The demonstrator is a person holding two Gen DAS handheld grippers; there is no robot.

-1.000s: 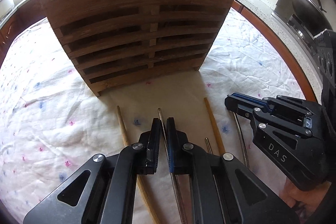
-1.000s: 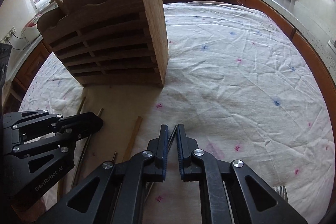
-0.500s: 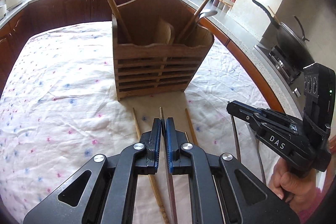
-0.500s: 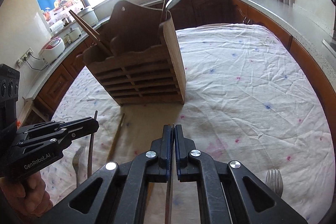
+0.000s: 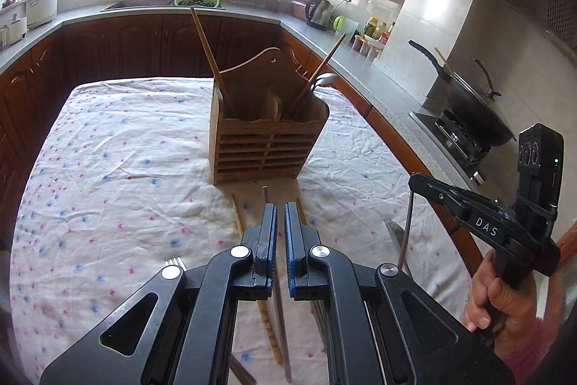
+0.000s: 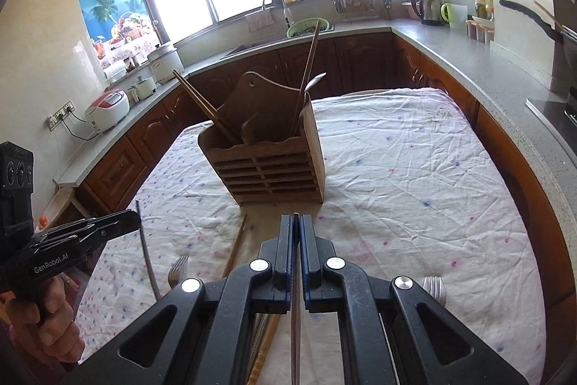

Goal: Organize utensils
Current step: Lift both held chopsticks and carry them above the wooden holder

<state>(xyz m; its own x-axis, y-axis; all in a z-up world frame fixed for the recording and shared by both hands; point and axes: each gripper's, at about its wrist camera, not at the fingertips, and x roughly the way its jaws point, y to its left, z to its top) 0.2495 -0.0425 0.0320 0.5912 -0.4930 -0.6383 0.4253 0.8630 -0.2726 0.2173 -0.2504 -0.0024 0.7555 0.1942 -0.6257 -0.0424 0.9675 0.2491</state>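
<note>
Left hand-held gripper (image 5: 280,215): we found it closed on a slim metal chopstick (image 5: 265,195), whose tip stood just past the fingertips and pointed toward the wooden utensil holder (image 5: 265,147).
Right hand-held gripper (image 6: 296,226): we found it clamped on a second metal chopstick (image 6: 295,313); the rod ran back between the jaws and its tip barely cleared them.
Holder position: we recorded it upright on the cloth-covered counter (image 5: 108,168), ahead of both tools and well apart from them, with wooden chopsticks (image 5: 207,53) and a spoon (image 5: 324,80) leaning inside.
Loose utensils: we noted wooden chopsticks (image 5: 236,213) on the cloth below the left tool and a fork (image 6: 178,271) between the two tools. A second fork (image 6: 434,287) lay to the right of the right tool.
Person: we saw a hand (image 5: 494,298) on the right tool's handle and another hand (image 6: 50,323) on the left tool's.
Hidden or unclear: the rear ends of both held chopsticks ran under the gripper bodies. The holder's inner divisions were partly masked by its front wall, so we could not tell how many compartments it had. We could not count the utensils beneath the left tool.
Edges and room: we observed bare cloth between the tools and the holder, and to the holder's left. The counter's right edge lay near the right tool, with a stove and wok (image 5: 476,110) beyond it.
</note>
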